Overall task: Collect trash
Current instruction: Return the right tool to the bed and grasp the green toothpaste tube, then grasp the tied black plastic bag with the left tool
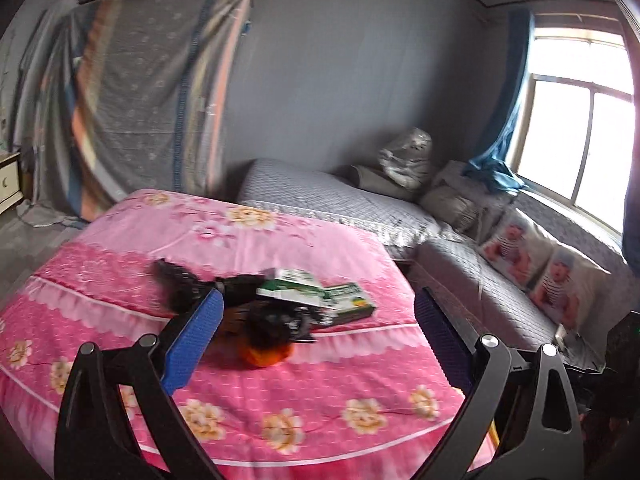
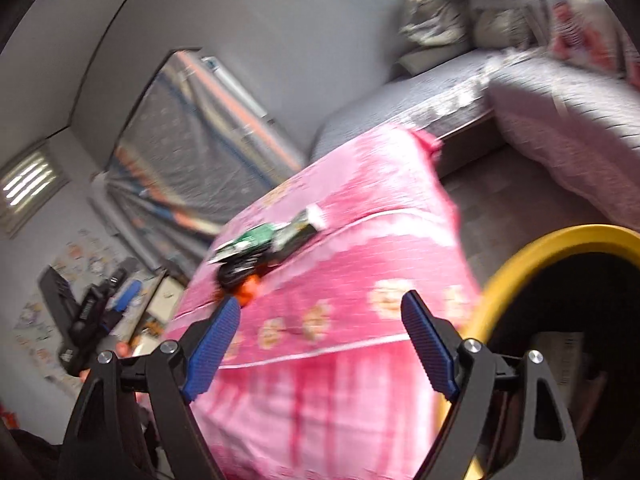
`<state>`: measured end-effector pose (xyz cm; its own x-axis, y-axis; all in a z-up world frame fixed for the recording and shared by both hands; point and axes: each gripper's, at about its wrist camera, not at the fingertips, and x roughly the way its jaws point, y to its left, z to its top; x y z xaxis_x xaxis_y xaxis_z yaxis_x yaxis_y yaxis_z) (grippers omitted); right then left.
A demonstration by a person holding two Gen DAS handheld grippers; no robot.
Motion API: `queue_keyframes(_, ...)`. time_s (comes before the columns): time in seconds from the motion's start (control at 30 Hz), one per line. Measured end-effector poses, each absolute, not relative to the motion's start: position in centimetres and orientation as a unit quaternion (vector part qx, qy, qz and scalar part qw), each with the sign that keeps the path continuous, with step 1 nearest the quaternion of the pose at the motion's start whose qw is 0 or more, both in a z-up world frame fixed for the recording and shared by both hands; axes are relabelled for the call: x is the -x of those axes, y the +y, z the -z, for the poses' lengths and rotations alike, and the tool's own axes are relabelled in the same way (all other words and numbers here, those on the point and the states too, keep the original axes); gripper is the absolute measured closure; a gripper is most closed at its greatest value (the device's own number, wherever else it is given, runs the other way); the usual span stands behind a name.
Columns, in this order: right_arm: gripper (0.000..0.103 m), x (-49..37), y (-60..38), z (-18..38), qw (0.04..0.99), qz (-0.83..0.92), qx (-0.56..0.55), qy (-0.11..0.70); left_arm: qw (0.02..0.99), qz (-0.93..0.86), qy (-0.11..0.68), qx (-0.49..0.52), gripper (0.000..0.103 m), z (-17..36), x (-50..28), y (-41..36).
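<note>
On the pink flowered cloth (image 1: 120, 264) lies a small heap of trash: green-and-white cartons (image 1: 316, 294), a crumpled black bag (image 1: 180, 284) and an orange piece (image 1: 264, 354) under dark scraps. My left gripper (image 1: 318, 334) stands open just short of the heap, nothing between its blue pads (image 1: 192, 344). The right wrist view is tilted and blurred. It shows the same cartons (image 2: 264, 240) and orange piece (image 2: 248, 292) farther off. My right gripper (image 2: 320, 330) is open and empty above the cloth's near edge. A yellow-rimmed bin (image 2: 516, 256) with a black liner sits at its right.
A grey mattress (image 1: 320, 192) and a grey couch with printed cushions (image 1: 548, 268) stand behind and to the right of the pink table. A draped cloth (image 1: 152, 92) covers furniture at the back left. A window (image 1: 580, 120) is at the right. The other gripper (image 2: 92, 312) shows at the left.
</note>
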<state>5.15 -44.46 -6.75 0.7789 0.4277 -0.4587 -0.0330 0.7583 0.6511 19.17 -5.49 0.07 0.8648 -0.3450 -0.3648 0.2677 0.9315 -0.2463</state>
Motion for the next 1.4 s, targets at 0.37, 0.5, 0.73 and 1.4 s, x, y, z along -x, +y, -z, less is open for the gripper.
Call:
queue_keyframes(0.37, 0.018, -19.8, -33.8, 6.6, 0.787, -0.285, -0.363, 0.41, 0.965, 0.071, 0.218, 0.126, 0.011, 2.9, -17.6, 4.4)
queue_keyframes(0.5, 0.018, -24.6, -31.9, 7.3, 0.754, -0.296, -0.388, 0.439, 0.963, 0.077, 0.232, 0.114, 0.011, 3.8, -17.7, 4.6)
queue_keyframes(0.73, 0.023, -31.0, -30.2, 8.7, 0.738, -0.259, -0.39, 0.486, 0.957, 0.088, 0.25, 0.121, 0.01, 5.1, -18.4, 5.0)
queue_keyframes(1.4, 0.07, -35.8, -24.8, 8.2, 0.745, -0.255, -0.304, 0.536, 0.946, 0.068, 0.298, 0.105, 0.01, 7.2, -20.2, 4.5)
